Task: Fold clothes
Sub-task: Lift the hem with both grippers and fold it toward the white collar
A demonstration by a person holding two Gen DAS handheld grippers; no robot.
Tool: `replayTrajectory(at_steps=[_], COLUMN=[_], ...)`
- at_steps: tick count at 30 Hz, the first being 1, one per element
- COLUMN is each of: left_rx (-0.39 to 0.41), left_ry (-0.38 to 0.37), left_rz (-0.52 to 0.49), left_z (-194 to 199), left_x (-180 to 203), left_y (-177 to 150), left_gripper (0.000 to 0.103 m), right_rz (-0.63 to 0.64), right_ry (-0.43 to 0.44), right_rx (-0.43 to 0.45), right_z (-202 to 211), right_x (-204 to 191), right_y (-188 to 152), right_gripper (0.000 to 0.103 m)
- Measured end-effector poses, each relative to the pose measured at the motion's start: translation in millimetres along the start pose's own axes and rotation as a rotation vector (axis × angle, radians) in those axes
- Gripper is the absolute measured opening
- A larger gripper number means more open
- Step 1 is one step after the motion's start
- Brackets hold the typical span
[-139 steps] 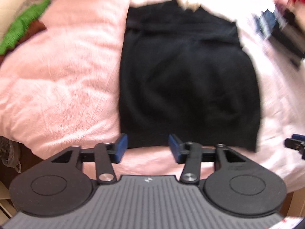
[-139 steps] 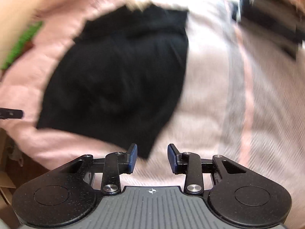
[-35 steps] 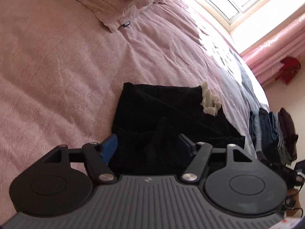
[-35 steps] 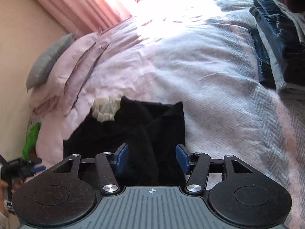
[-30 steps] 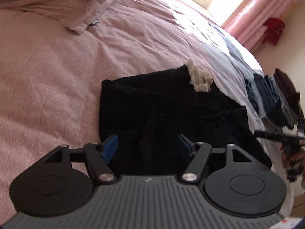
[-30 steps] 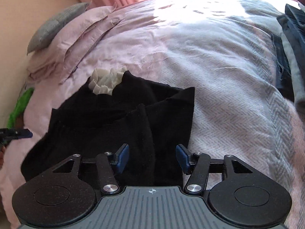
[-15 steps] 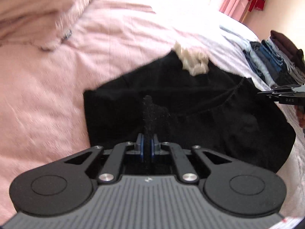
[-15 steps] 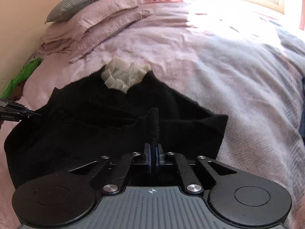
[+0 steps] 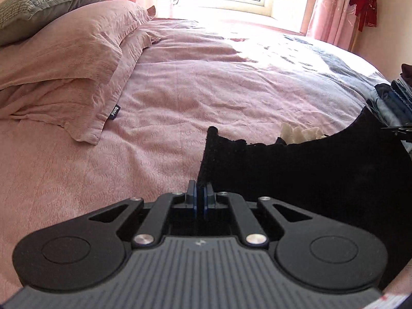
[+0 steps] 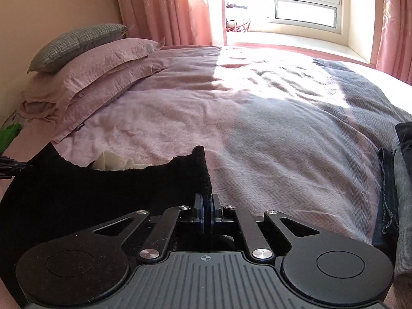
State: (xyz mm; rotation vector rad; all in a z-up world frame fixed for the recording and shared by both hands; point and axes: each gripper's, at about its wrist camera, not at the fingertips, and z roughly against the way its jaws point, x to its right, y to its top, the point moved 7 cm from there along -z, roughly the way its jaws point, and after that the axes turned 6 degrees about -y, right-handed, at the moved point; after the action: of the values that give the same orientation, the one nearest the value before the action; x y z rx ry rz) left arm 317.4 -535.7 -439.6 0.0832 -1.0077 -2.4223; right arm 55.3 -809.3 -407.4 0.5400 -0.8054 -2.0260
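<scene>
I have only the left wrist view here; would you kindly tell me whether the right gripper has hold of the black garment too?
Observer: Yes, the right gripper is shut on a corner of the black garment, and that corner sticks up above its pads.
Operator: Thank you. What lies on that gripper's outer side?
Observer: Bare grey herringbone blanket, then folded denim at the picture's right edge.

One black garment (image 9: 322, 175), perhaps three pillows (image 9: 64, 59).
</scene>
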Motion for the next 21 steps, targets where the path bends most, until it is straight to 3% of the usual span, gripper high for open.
replayTrajectory(at_steps=[4, 11, 14, 15, 17, 18, 19, 21], left_rx=[-0.029, 0.041, -0.026, -0.059, -0.058, -0.053, -0.049, -0.046], left_ry=[0.019, 0.022, 0.048, 0.069, 0.1, 0.098, 0.079, 0.028], left_rz=[0.008, 0.038, 0.025, 0.026, 0.055, 0.085, 0.114, 0.16], left_z=[-21.9, -27.3, -41.6, -46.0, -39.2, -31.0, -20.7, 6.9], left_x=[-1.1, -0.1, 0.8, -1.9, -11.1, -17.3, -23.4, -34.6], left_y=[-6.0, 6.3, -0.6, -5.7, -9.8, -11.8, -14.5, -25.3], left_gripper=[0.004, 0.004, 0.008, 0.015, 0.03, 0.038, 0.038, 0.038], right_rz=[0.027, -0.028, -0.02, -0.018, -0.056, -0.088, -0.127, -0.189], right_ry=[-0.034, -0.089, -0.096, -0.106, -0.13, -0.134, -0.133, -0.071], right_rx=[-0.056, -0.018, -0.07, -0.099, -0.118, -0.123, -0.115, -0.09], right_z=[-16.9, -13.8, -26.3, -29.3, -23.3, -15.1, -2.4, 29.2], right_x=[4.1, 13.6, 12.0, 12.1, 16.8, 20.6, 25.5, 31.9], right_y=[-15.1, -20.3, -26.7, -28.0, -27.3, -26.8, -26.8, -31.3], right_gripper=[0.001, 0.001, 0.001, 0.001, 0.01, 0.027, 0.038, 0.038])
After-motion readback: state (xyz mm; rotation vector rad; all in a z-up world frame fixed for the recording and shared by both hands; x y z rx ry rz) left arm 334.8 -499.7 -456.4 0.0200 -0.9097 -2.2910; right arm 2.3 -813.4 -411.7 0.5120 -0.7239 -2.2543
